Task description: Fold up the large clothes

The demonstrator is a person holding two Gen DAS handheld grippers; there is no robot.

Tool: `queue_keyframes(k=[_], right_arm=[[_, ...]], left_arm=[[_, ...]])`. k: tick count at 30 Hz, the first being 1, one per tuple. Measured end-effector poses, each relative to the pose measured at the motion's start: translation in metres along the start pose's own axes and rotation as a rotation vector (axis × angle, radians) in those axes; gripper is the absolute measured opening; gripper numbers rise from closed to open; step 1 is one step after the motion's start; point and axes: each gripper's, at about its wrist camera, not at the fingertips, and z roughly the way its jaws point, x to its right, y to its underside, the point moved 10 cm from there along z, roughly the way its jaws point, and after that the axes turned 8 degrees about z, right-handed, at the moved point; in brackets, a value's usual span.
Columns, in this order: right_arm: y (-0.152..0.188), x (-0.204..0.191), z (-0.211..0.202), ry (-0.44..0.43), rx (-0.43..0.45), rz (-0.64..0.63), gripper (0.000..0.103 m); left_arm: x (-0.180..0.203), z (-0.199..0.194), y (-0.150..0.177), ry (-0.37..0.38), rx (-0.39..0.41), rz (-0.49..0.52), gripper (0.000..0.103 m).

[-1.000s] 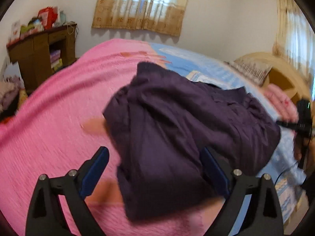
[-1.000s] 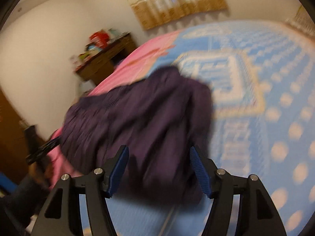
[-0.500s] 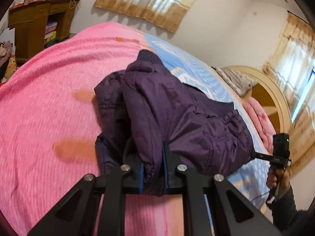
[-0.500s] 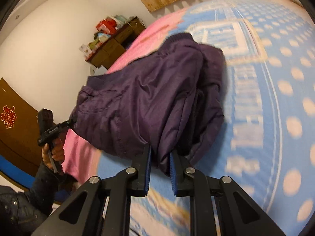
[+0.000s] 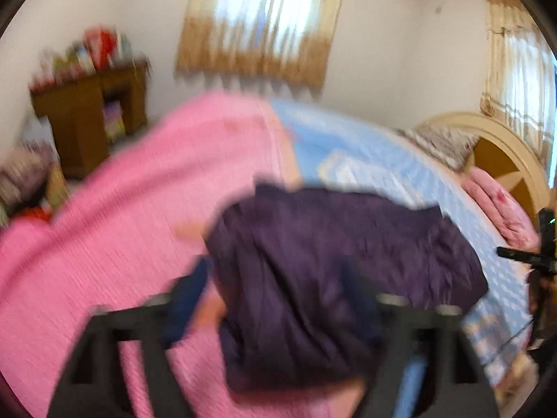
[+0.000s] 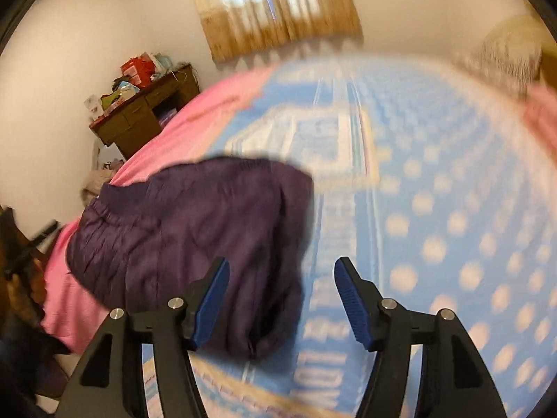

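Note:
A dark purple padded jacket [image 5: 330, 244] lies bunched in a folded heap on the bed, across the seam between the pink blanket [image 5: 122, 226] and the blue dotted sheet [image 6: 452, 209]. My left gripper [image 5: 275, 275] hovers above its near edge. Its jaws are opening wide, the picture is blurred, and the pads press on nothing. My right gripper [image 6: 282, 268] hangs over the jacket [image 6: 195, 226] at its other end. Its jaws are also opening, the left finger stands over the cloth, the right finger over bare sheet, and nothing is gripped.
A cluttered wooden desk [image 5: 90, 115] stands against the far wall, under a curtained window. A round wooden headboard [image 5: 504, 160], a patterned pillow [image 5: 442, 142] and a folded pink quilt [image 5: 497, 205] sit at the bed's head. A hand with the other gripper [image 5: 543, 254] shows at the right edge.
Half a second ago both grippers were shut on folds of the jacket. Both have since let go, spread their jaws and lifted away, and the jacket has dropped onto the bed.

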Motion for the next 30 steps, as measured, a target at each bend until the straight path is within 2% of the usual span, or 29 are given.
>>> queue_keyframes(k=[1,4,5,7,9,10,11,12,13,14,15,17,19,22,25,27,30], right_arm=[[-0.011,-0.022,-0.001,-0.026,0.026,-0.057,0.064],[-0.023,-0.073,0.023,-0.102,0.005,-0.156,0.064],[-0.025,-0.088,0.034,-0.11,-0.009,-0.178,0.063],[-0.024,-0.111,0.075,-0.072,-0.061,-0.24,0.063],[-0.015,-0.11,0.109,0.024,-0.113,-0.278,0.062],[-0.006,-0.106,0.13,0.061,-0.149,-0.285,0.05],[0.001,-0.104,0.141,0.073,-0.167,-0.301,0.044],[0.006,-0.104,0.146,0.081,-0.151,-0.32,0.04],[0.006,-0.101,0.14,0.078,-0.128,-0.32,0.031],[0.003,-0.101,0.131,0.061,-0.102,-0.301,0.027],[-0.003,-0.102,0.12,0.045,-0.066,-0.286,0.026],[-0.016,-0.11,0.099,0.042,0.003,-0.305,0.025],[-0.031,-0.122,0.084,0.041,0.053,-0.324,0.024],[-0.051,-0.137,0.064,0.045,0.135,-0.345,0.024],[-0.059,-0.143,0.064,0.043,0.141,-0.336,0.024],[-0.056,-0.142,0.069,0.042,0.129,-0.326,0.024],[-0.058,-0.141,0.074,0.04,0.126,-0.321,0.023]], left_arm=[[0.002,-0.003,-0.009,-0.016,0.037,0.02,0.098],[0.019,0.017,-0.024,-0.026,0.019,0.096,0.097],[0.027,0.028,-0.024,-0.015,0.005,0.118,0.094],[0.042,0.063,-0.019,0.007,-0.081,0.153,0.089],[0.05,0.097,-0.002,-0.026,-0.163,0.231,0.068],[0.048,0.112,0.008,-0.061,-0.204,0.261,0.061],[0.048,0.127,0.019,-0.067,-0.241,0.272,0.049],[0.051,0.135,0.026,-0.043,-0.261,0.285,0.024],[0.053,0.139,0.028,-0.046,-0.269,0.295,0.018],[0.054,0.137,0.025,-0.07,-0.246,0.318,0.009],[0.055,0.132,0.02,-0.066,-0.216,0.325,0.005],[0.059,0.123,0.007,-0.063,-0.155,0.33,0.001],[0.056,0.119,-0.005,-0.089,-0.125,0.345,0.001],[0.053,0.117,-0.025,-0.083,-0.097,0.314,0.001],[0.048,0.118,-0.033,-0.09,-0.087,0.306,0.001],[0.044,0.123,-0.029,-0.066,-0.102,0.264,0.001],[0.047,0.131,-0.024,-0.07,-0.119,0.301,0.001]])
